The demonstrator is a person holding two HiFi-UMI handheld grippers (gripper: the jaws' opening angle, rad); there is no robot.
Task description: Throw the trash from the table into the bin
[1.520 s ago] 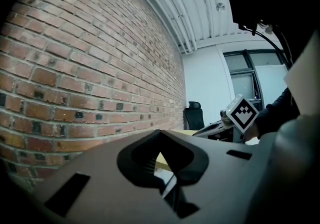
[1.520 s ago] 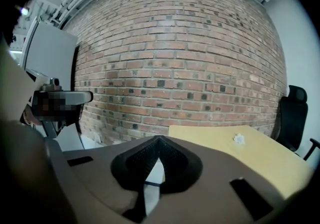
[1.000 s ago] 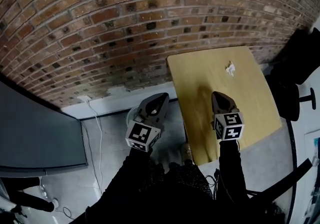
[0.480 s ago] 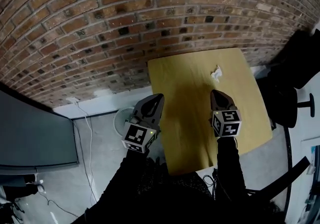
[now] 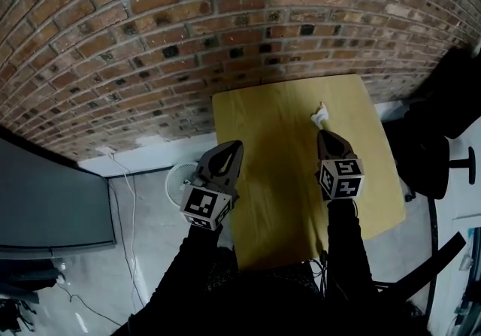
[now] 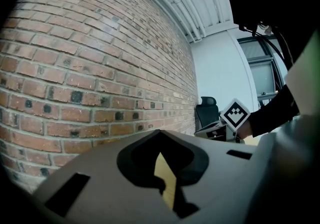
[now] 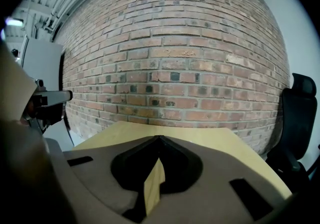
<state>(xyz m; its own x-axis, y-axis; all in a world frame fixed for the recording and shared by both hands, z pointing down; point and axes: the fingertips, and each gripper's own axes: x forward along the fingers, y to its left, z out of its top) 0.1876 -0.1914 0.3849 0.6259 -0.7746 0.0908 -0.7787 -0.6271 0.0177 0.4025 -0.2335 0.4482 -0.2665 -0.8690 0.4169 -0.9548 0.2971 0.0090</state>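
Vs a sec earlier the table point(image 5: 285, 199) sat closer under both arms: the person had come up to it, w/ both tools carried fwd over the yellow top. Left tongs point(image 5: 235, 145) were over its left edge and right tongs point(image 5: 325, 134) over its middle. Both pairs were pressed together w/ nothing betw them. The crumpled white paper wad point(image 5: 321, 111), well ahead of the right tongs before, now lay just beyond their tip, near the table's far edge. So the approach was prob nearly done and the grab not yet begun; the right tongs would need to spread first.

Around: brick wall point(image 5: 188, 41) right behind the table's far edge; dark panel point(image 5: 52, 207) at far left; black office chair point(image 5: 432, 161) to the right. A white round bin point(image 5: 174, 177), as it seemed, stood on the floor just left of the table, partly behind the left tongs, w/ a thin cable point(image 5: 134, 210) beside it. Nothing lay betw tongs & wad; the wall left little room past it.
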